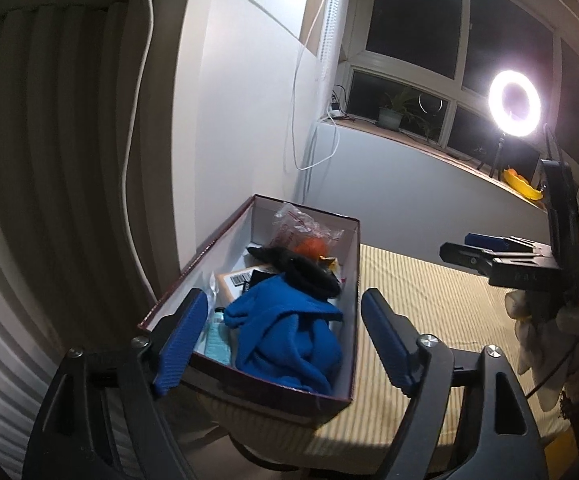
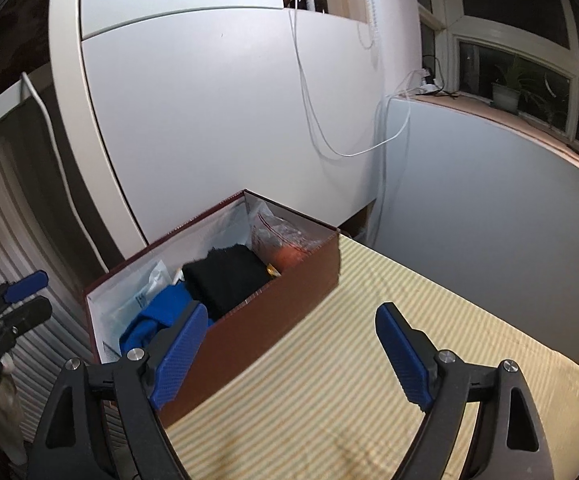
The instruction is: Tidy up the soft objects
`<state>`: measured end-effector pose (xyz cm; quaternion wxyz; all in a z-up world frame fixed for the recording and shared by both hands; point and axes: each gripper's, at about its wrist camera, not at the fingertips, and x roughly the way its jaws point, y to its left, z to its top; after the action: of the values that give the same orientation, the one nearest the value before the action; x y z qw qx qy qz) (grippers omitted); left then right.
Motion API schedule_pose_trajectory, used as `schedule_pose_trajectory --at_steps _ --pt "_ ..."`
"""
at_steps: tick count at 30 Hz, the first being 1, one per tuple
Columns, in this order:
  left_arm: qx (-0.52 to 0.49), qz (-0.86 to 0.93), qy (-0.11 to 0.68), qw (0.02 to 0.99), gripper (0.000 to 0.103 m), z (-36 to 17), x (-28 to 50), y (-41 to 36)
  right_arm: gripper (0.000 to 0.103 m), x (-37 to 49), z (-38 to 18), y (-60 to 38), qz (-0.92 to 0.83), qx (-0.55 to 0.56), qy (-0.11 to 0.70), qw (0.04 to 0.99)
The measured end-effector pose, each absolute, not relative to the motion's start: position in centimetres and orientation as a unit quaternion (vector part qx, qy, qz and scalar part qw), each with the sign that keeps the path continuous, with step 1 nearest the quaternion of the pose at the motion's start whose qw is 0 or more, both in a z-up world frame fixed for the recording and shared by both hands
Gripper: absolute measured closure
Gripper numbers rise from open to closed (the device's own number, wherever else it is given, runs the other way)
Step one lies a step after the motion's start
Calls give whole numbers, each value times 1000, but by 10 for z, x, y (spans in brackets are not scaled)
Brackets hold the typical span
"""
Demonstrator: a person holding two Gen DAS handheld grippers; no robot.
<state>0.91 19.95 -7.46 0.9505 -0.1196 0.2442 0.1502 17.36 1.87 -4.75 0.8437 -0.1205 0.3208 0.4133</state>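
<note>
Currently, both tongs are held apart and empty. The left tongs [image 1: 279,344] are poised above the near end of the box [image 1: 331,400], which sits at the corner of the desk [image 1: 429,300] covered with a striped cloth. Inside the box a blue cloth [image 1: 289,336] is bunched at the near end, a black cloth [image 1: 301,270] lies beyond it, and a clear bag [image 1: 305,226] with something orange is seen at the far end. The right tongs [image 2: 289,360] are held over the desk, just beside the box's long side. A lit ring light [image 1: 514,103] stands on the windowsill.
</note>
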Motion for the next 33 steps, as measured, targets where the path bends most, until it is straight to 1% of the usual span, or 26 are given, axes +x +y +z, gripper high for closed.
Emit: schedule_pose_trajectory --at_steps 4,7,15,33 --pt "-113 154 250 949 22 -76 6 187 14 160 -48 2 402 -128 307 853" --pt "-116 156 251 948 20 -78 2 180 13 148 -48 -12 396 -131 298 859" --pt "-100 173 263 944 20 -83 -7 156 13 114 -53 -47 375 -143 277 873" --pt "-107 191 255 942 20 -87 -15 124 13 83 -71 -107 321 -106 275 900"
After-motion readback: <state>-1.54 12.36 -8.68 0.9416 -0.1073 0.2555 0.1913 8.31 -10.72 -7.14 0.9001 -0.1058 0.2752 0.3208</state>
